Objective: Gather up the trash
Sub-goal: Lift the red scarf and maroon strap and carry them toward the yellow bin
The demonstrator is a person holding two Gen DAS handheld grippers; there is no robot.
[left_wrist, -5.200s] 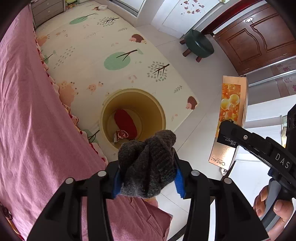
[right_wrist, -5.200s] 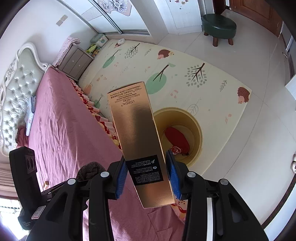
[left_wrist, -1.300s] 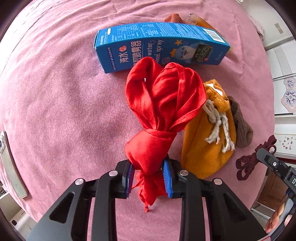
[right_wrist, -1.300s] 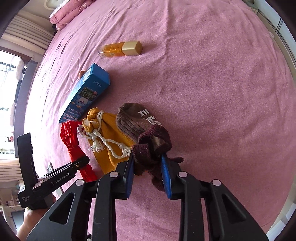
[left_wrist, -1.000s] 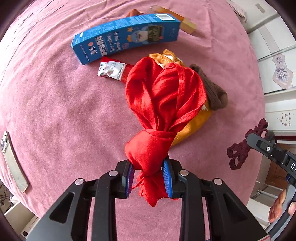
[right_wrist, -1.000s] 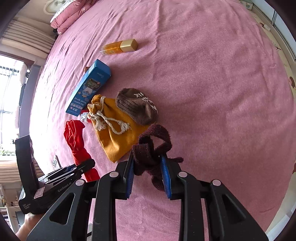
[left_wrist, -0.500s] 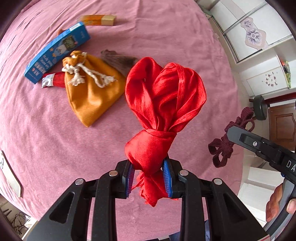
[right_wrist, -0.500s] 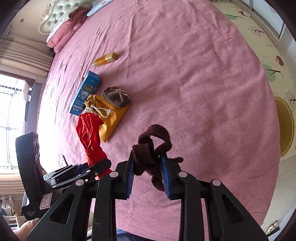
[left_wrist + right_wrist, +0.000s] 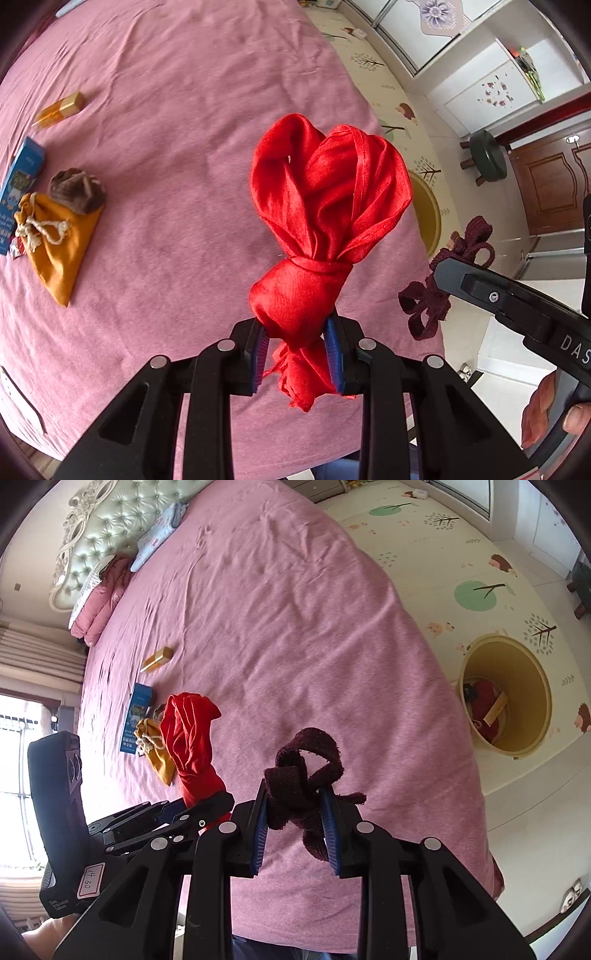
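My left gripper [image 9: 297, 354] is shut on a knotted red cloth [image 9: 325, 206], held up over the pink bed [image 9: 177, 122]; the same red cloth [image 9: 190, 738] shows at the left of the right wrist view. My right gripper [image 9: 295, 834] is shut on a dark maroon knitted band [image 9: 306, 771], which also appears as a maroon band [image 9: 443, 280] at the right of the left wrist view. A yellow bin [image 9: 506, 698] stands on the floor mat beside the bed, with a red item and a box inside. In the left wrist view only a sliver of the bin [image 9: 428, 214] shows behind the red cloth.
On the bed lie an orange drawstring pouch [image 9: 55, 240], a brown sock [image 9: 75, 188], a blue box [image 9: 20, 177] and an amber bottle [image 9: 59, 109]. A green stool [image 9: 485, 155] stands on the floor near a wooden door. Pillows and a tufted headboard [image 9: 99, 531] are at the bed's far end.
Both grippers have travelled with their loads away from the items on the bed toward its floor-side edge. The yellow bin has come into view. Both grips stay the same.
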